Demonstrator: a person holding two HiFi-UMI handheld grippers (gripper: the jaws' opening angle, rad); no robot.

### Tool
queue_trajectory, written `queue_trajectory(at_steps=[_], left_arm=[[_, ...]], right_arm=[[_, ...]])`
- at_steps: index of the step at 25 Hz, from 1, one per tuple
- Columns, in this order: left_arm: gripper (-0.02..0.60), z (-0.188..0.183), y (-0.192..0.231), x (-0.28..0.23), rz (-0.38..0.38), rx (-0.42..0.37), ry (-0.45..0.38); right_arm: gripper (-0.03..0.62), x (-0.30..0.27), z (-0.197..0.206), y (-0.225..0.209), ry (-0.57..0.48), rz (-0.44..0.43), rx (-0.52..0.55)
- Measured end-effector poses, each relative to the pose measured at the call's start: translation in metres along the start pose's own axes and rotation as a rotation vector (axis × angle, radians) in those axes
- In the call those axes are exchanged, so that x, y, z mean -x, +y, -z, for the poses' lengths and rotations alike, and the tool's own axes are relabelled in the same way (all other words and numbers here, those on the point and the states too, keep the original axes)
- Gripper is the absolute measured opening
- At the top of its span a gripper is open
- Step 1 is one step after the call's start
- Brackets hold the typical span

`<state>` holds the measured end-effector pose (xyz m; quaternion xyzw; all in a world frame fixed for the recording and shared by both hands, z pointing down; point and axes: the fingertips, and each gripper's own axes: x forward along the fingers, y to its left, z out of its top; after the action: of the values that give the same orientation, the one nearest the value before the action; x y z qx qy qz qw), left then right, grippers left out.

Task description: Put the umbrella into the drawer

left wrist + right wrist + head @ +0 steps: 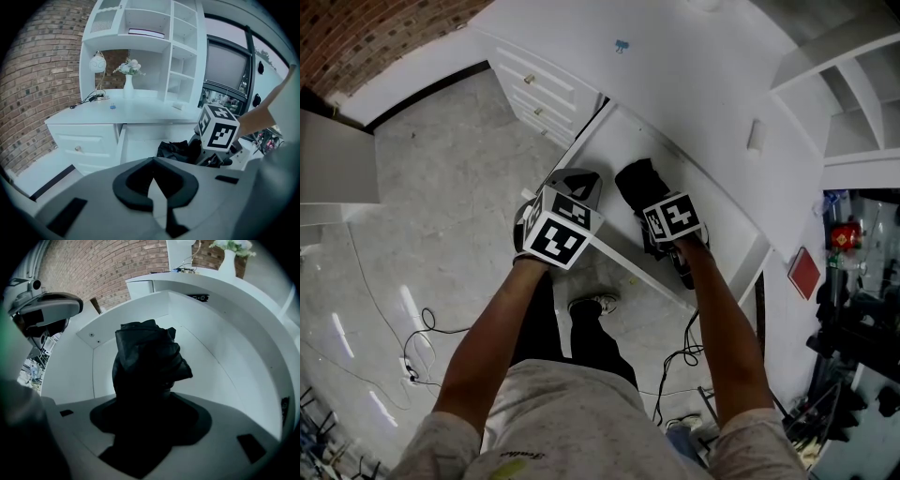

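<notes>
Umbrella (pixel 147 357) between right tool (pixel 149 414) jaws, inside drawer (pixel 229 352)

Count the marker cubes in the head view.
2. One marker cube rides the left gripper by the open drawer's edge; the other rides the right gripper, which holds the umbrella in the drawer. None seems hidden.
</notes>
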<state>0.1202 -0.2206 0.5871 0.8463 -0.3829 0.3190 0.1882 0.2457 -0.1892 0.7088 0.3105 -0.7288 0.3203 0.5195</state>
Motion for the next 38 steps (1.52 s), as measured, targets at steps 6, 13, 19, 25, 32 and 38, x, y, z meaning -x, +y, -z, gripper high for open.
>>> queue_trajectory(at_steps=[6, 13, 19, 25, 32, 38], left_arm=[[-0.002, -0.001, 0.0, 0.0, 0.001, 0.001, 0.002], [-0.003, 0.0, -0.001, -0.001, -0.001, -0.005, 0.009], [-0.003, 0.001, 0.0, -0.001, 0.0, -0.006, 0.014], [-0.003, 0.003, -0.002, -0.003, 0.003, -0.014, 0.026], [-0.002, 0.003, -0.002, -0.004, 0.007, -0.024, 0.032], [-0.002, 0.003, -0.002, -0.004, 0.01, -0.027, 0.038]], right_arm=[[0.259, -0.001, 0.0, 0.0, 0.01, -0.006, -0.01], [0.259, -0.004, 0.001, 0.001, 0.016, -0.02, -0.013], [0.265, -0.009, 0.002, 0.002, 0.043, -0.008, 0.005], [0.267, -0.011, 0.003, 0.002, 0.046, 0.001, 0.015], [0.27, -0.011, 0.003, 0.002, 0.042, 0.001, 0.01], [0.272, -0.011, 0.003, 0.003, 0.04, 0.011, 0.018]])
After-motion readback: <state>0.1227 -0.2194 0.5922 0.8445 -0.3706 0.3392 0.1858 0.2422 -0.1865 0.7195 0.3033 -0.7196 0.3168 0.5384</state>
